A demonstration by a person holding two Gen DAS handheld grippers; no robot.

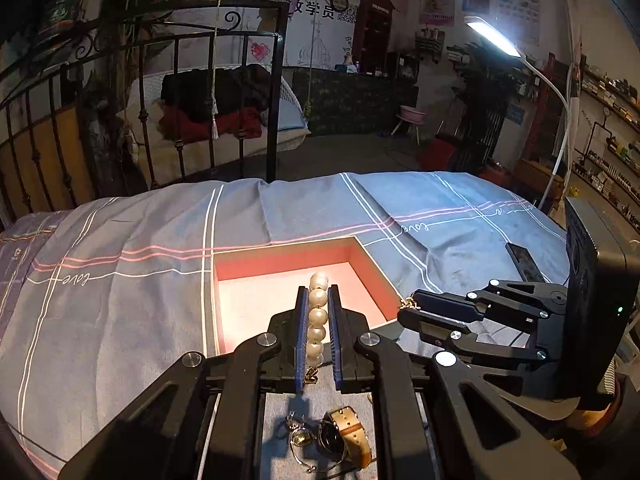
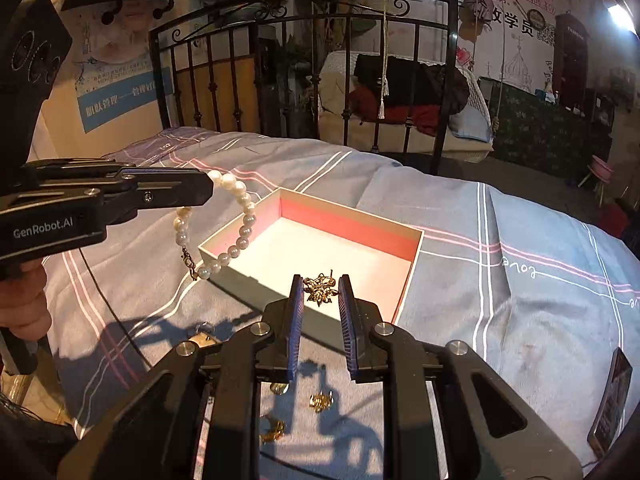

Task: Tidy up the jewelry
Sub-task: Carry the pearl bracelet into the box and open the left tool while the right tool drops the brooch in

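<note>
My left gripper (image 1: 318,294) is shut on a pearl bracelet (image 1: 317,316) and holds it above the near edge of an open white box with a pink inside (image 1: 280,268). In the right wrist view the bracelet (image 2: 240,216) hangs in a loop from the left gripper (image 2: 208,188) over the box's left corner (image 2: 208,250). My right gripper (image 2: 320,286) is shut on a small gold ornament (image 2: 319,289) at the box's near edge (image 2: 412,276); it also shows in the left wrist view (image 1: 404,306).
On the blue-grey checked bedsheet (image 1: 120,248) below the left gripper lie a tan-strap watch (image 1: 352,436) and a ring or pendant (image 1: 300,436). Small gold pieces (image 2: 320,402) lie under the right gripper. A phone (image 1: 524,262) lies to the right. A black iron bedframe (image 2: 304,60) stands behind.
</note>
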